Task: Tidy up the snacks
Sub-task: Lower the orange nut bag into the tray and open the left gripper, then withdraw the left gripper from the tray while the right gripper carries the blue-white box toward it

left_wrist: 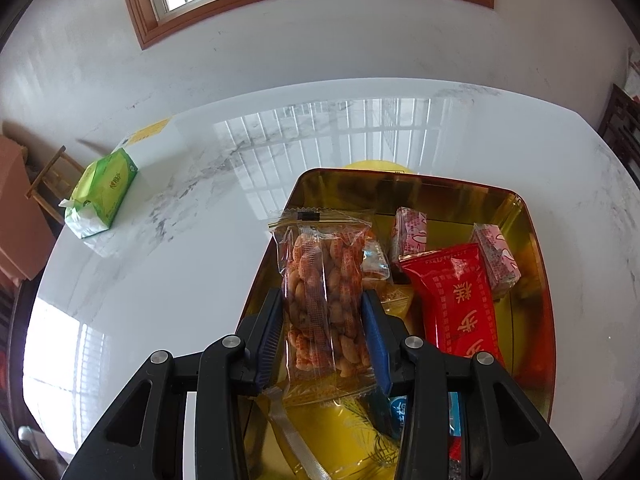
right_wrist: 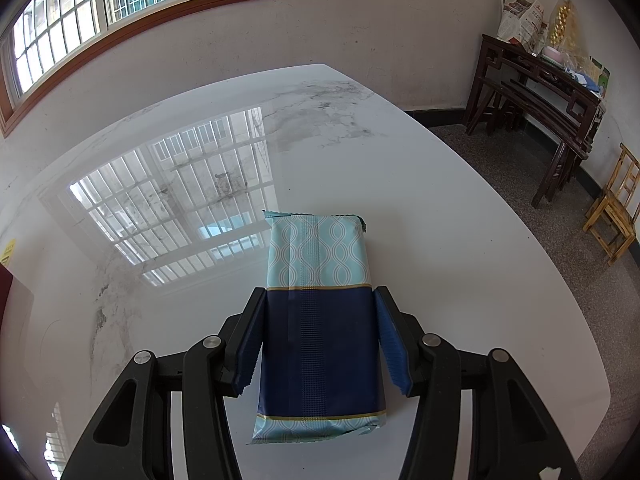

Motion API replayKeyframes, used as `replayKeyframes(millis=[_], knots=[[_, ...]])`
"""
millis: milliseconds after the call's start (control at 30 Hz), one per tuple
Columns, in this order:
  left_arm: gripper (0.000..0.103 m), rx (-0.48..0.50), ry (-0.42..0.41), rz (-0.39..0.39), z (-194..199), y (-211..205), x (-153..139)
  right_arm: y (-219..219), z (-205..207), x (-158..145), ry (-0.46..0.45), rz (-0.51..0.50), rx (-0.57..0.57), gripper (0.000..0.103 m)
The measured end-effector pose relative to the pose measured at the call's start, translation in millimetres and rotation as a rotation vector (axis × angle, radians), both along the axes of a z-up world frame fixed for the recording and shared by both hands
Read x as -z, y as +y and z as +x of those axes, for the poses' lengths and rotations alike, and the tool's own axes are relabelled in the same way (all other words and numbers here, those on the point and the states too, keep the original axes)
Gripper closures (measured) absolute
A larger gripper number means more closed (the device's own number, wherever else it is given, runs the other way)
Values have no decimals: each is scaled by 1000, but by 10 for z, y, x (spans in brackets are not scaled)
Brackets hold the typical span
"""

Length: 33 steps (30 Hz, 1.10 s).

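My left gripper is shut on a clear packet of orange-brown snacks, its blue pads pressing both long sides. The packet hangs over the left part of an open gold tin. In the tin lie a red packet, two pink wrapped sweets and a yellow packet. In the right wrist view my right gripper is shut on a dark blue and pale teal packet, held lengthwise above the white marble table. The tin is out of that view.
A green tissue pack and a white box sit at the table's far left. A wall with a window stands behind the table. Right of the table are a dark wooden bench and a small wooden chair.
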<state>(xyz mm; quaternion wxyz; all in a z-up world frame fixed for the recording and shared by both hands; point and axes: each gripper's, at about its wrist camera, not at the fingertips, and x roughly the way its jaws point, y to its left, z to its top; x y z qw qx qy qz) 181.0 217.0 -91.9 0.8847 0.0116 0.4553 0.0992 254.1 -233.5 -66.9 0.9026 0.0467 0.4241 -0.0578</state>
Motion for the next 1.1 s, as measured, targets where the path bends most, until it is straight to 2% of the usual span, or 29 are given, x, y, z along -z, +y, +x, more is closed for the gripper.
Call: replayKeyframes(millis=[167,433,500,567,667,1100], knots=[[62,1,-14,21,-38,-39,-6,0,0,0,0,0,0,52],[61,-20,-31,99,-162,-128,-59,1,-4,-3,0,-3,2,52],[60,-22,-32,114,-196,-141,-79,-4,-12,-6,0,-2,9,53],[52,-19,-42,123,-251,-156,-116,0,-12,-7,0,-6,13,54],[49,-7,-73,142,-341,-214,-187,9,-7,-3,1,-11,16,54],[46,4,-148,118,-675,-234,-394,75,-45,-5,4,-26,27,55]])
